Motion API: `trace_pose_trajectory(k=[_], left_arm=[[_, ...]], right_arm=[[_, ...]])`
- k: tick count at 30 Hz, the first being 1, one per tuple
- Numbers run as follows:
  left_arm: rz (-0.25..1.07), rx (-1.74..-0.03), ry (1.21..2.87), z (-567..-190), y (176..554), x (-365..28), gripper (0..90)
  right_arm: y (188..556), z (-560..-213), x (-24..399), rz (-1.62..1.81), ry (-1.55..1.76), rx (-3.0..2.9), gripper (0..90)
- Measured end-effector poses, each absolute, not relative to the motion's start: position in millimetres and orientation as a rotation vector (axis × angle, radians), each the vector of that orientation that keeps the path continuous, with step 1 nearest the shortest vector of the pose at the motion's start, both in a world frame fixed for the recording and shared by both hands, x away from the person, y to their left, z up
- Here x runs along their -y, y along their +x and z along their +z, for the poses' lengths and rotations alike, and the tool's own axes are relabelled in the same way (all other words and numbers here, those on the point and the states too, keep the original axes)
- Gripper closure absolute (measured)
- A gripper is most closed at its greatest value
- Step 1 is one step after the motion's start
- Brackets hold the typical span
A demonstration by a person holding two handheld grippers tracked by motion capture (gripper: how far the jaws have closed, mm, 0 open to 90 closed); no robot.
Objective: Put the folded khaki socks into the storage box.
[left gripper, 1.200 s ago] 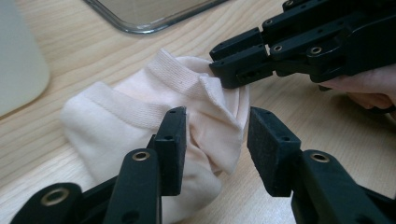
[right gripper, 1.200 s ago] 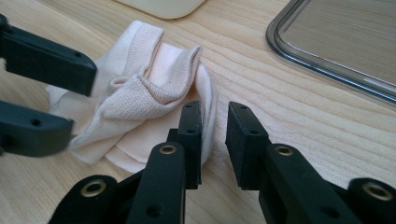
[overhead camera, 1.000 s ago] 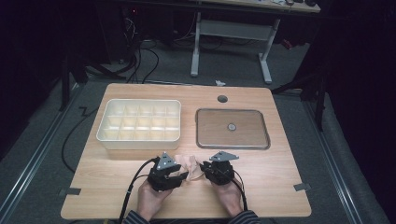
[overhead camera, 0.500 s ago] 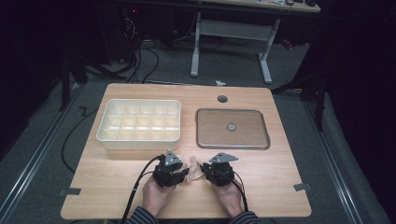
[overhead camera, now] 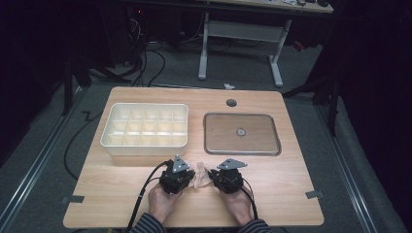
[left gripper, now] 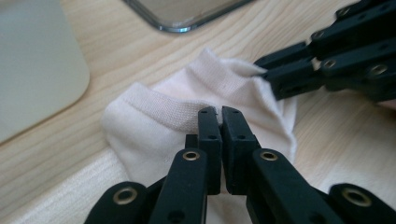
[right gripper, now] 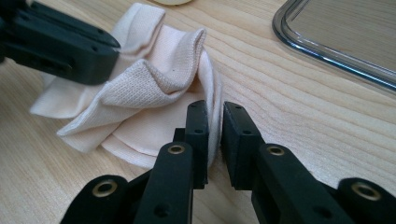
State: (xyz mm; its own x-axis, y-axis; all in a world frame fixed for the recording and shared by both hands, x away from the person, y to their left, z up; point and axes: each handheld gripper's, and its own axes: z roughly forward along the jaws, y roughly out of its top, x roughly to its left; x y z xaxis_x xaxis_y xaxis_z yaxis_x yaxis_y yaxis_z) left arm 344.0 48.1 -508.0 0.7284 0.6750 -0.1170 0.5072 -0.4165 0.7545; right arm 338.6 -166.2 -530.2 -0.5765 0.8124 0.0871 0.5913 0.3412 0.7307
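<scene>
- Cream sock [overhead camera: 199, 175] lies bunched on the wooden surface [overhead camera: 291, 194], near the front edge, between both hands.
- Left hand-held gripper [left gripper: 219, 116]: jaws just closed, now clamped on the sock's ribbed cuff fold.
- Right hand-held gripper [right gripper: 214, 116]: jaws nearly together, pinching a thin edge of the sock's far side.
- White divided box [overhead camera: 145, 127] behind left, metal tray [overhead camera: 241, 133] behind right; both apart from the sock.

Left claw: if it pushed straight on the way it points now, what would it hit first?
Past the cream sock it is shut on, the right claw looks first in line, gripping the sock's far edge; depth is hard to judge.
</scene>
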Motion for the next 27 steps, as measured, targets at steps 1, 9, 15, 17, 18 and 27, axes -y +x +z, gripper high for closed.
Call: trace_pose_trajectory(k=[1, 9, 15, 17, 18, 27], left_arm=[[0.244, -0.89, 2.092, -505.7, 344.0, -48.8, 87.4], [0.24, -0.805, 2.087, -489.9, 339.5, -37.9, 87.4], [0.198, -0.774, 2.102, -496.5, 341.8, -29.7, 87.4], [0.188, -0.767, 2.097, -498.2, 342.5, -28.1, 87.3], [0.184, -0.768, 2.094, -498.9, 343.5, -27.7, 87.3], [0.134, -0.771, 2.124, -515.7, 352.7, -19.6, 86.3]], right_arm=[[338.5, -530.3, 166.0, 1.076, 1.261, -2.314, 80.8], [338.7, -530.4, 166.2, 1.079, 1.262, -2.314, 81.2], [339.2, -530.5, 166.6, 1.083, 1.267, -2.312, 81.2], [339.2, -530.7, 166.7, 1.086, 1.271, -2.313, 81.2], [339.4, -530.8, 166.6, 1.088, 1.269, -2.31, 81.2], [341.0, -531.8, 167.6, 1.101, 1.269, -2.309, 80.8]])
